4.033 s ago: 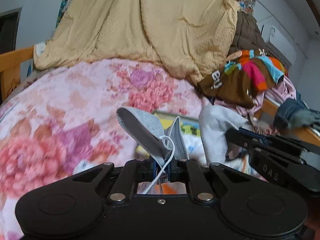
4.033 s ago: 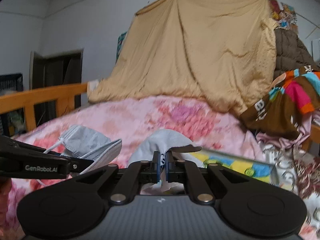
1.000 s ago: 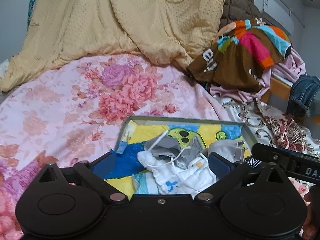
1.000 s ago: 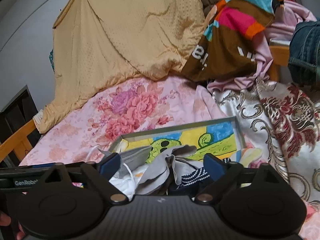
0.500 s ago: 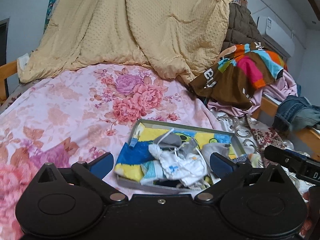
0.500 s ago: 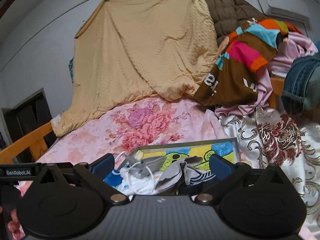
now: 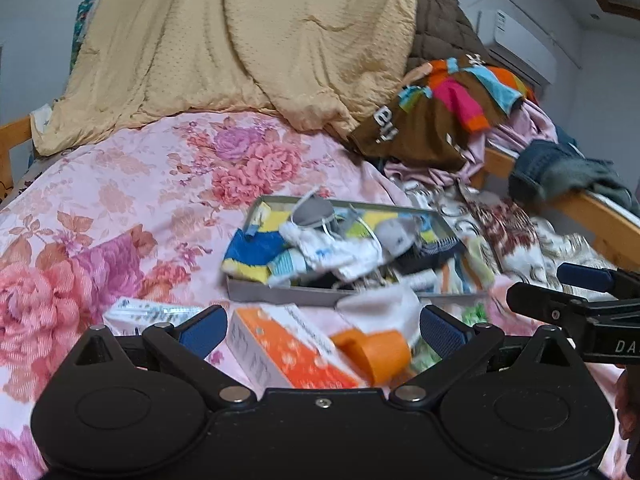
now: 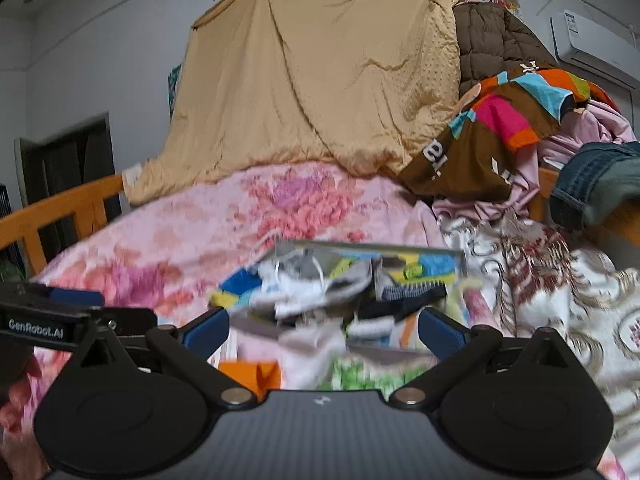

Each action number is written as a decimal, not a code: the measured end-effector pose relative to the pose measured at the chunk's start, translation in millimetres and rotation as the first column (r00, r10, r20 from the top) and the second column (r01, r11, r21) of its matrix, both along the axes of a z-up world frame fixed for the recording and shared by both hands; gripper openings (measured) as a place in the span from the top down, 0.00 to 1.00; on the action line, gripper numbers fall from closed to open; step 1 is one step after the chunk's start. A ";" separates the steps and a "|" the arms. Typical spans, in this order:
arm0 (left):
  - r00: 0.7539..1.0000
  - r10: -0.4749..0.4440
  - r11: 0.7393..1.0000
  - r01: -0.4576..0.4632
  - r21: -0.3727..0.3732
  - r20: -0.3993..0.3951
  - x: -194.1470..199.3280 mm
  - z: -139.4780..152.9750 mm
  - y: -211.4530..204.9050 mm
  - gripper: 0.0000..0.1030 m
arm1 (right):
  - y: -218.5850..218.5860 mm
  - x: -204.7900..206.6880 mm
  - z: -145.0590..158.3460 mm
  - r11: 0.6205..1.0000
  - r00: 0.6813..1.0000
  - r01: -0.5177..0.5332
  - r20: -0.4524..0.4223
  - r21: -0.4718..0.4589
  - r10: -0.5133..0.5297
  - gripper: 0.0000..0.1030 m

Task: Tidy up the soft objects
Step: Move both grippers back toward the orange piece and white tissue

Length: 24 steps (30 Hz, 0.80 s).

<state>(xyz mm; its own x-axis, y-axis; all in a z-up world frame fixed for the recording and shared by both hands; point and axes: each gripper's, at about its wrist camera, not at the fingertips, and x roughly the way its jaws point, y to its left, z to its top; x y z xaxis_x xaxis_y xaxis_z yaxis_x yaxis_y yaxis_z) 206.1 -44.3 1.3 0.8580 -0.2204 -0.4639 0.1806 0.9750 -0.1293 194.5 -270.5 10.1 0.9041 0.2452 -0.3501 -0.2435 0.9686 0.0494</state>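
A shallow grey tray (image 7: 280, 289) (image 8: 460, 258) with a bright cartoon print lies on the pink floral bedspread (image 7: 120, 208). Inside it sits a heap of soft things: a grey face mask (image 7: 316, 211), white socks (image 7: 340, 252), a blue and yellow cloth (image 7: 248, 256) and a dark striped sock (image 8: 412, 292). My left gripper (image 7: 322, 330) is open and empty, drawn back from the tray. My right gripper (image 8: 324, 330) is also open and empty, to the right of the left one. Just under the left gripper lie an orange box (image 7: 288, 354) and an orange cup (image 7: 376, 350).
A tan blanket (image 7: 248, 40) hangs behind the bed. A brown multicoloured garment (image 7: 440, 120), pink clothes and jeans (image 7: 560, 172) pile up at the right by a wooden rail (image 7: 600, 216). White cloth (image 7: 380, 306) and a flat packet (image 7: 152, 312) lie near the tray's front edge.
Both grippers have pulled back from the tray, which now looks smaller and farther. The orange box and cup have come into view under the left gripper.
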 end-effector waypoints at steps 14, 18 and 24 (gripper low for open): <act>0.998 -0.042 0.999 0.044 0.032 -0.054 -35.5 -28.0 11.4 0.01 | 6.3 -44.2 -29.3 0.996 0.986 0.054 -0.153 -0.077 -0.065 0.00; 0.997 -0.032 0.999 0.035 0.038 -0.072 -39.6 -33.0 16.8 0.01 | 10.8 -43.3 -32.2 0.994 0.984 0.051 -0.164 -0.095 -0.066 0.00; 0.992 -0.012 0.999 0.016 0.031 -0.129 -36.8 -43.6 25.9 0.01 | 17.8 -38.0 -37.7 0.993 0.981 0.029 -0.188 -0.118 -0.051 0.00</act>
